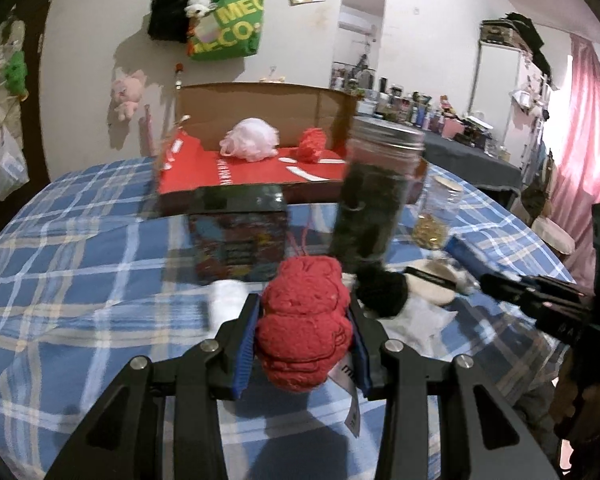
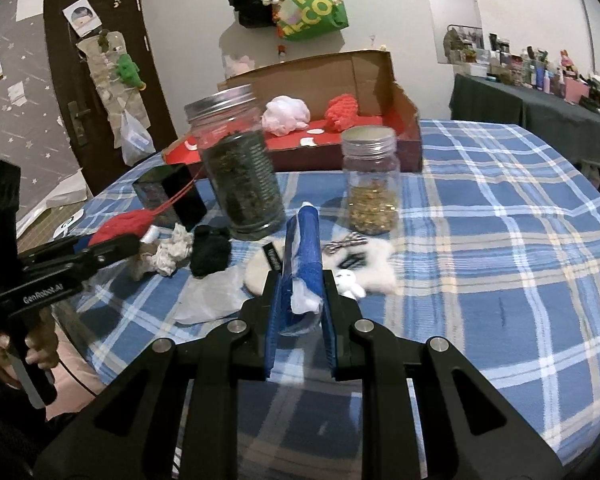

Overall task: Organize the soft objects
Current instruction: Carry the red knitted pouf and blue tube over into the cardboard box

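While the red crocheted ball [image 1: 304,322] sits squeezed between the blue pads of the left gripper [image 1: 305,320], clear of the checked table [image 1: 80,272], a red strand trails from it toward the dark tin [image 1: 240,236]. The left fingers [image 1: 247,336] are partly apart, clamped on the ball. The right gripper [image 2: 300,300] has its fingers nearly together, pinching a blue packet [image 2: 302,256] with white wrapping at its near end.

Only the left wrist view shows the ball's front and the white tag hanging beneath it. Only the right wrist view shows the loose pile on the table: a black yarn piece [image 2: 211,254], a crumpled white cloth [image 2: 176,250], a white fluffy piece [image 2: 374,268] and a round pad. Both views show the cardboard box [image 2: 410,120] behind the jars, holding a pink mesh pouf [image 2: 286,114] and another red knit piece [image 2: 342,111]
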The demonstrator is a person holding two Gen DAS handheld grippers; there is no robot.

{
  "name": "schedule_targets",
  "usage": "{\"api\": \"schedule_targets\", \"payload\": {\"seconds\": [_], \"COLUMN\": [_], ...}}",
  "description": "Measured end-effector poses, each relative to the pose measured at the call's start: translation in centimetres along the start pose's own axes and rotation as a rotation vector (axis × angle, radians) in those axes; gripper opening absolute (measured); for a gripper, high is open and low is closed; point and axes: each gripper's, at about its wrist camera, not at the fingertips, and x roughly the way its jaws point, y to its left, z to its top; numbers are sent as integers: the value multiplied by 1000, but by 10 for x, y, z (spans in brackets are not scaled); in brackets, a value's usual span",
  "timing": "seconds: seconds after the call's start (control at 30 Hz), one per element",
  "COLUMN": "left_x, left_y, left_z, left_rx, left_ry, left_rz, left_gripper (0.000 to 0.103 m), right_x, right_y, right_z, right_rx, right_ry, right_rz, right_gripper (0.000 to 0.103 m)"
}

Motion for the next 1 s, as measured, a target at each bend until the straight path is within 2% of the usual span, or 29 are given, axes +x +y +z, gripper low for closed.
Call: {"api": "schedule_targets", "payload": {"seconds": [0.2,0.53,0.8,1.0], "left_x": [-7,-1,21,35], "left_y": [28,72,95,105], "left_z": [-1,7,21,38], "left_rx": [-69,-150,-115,-47], "left_ry": [13,34,73,80], "left_rz": [26,121,156,111], "left_gripper": [42,42,42,42], "right_x": [-2,-2,1,8], "right_y": [-15,-32,-58,-80], "right_z": [2,7,20,39], "right_rx": [44,104,145,149], "right_ry": [11,31,69,91], "right_rz": [-3,-21,-65,-51], "right_gripper": [18,18,18,18]}}
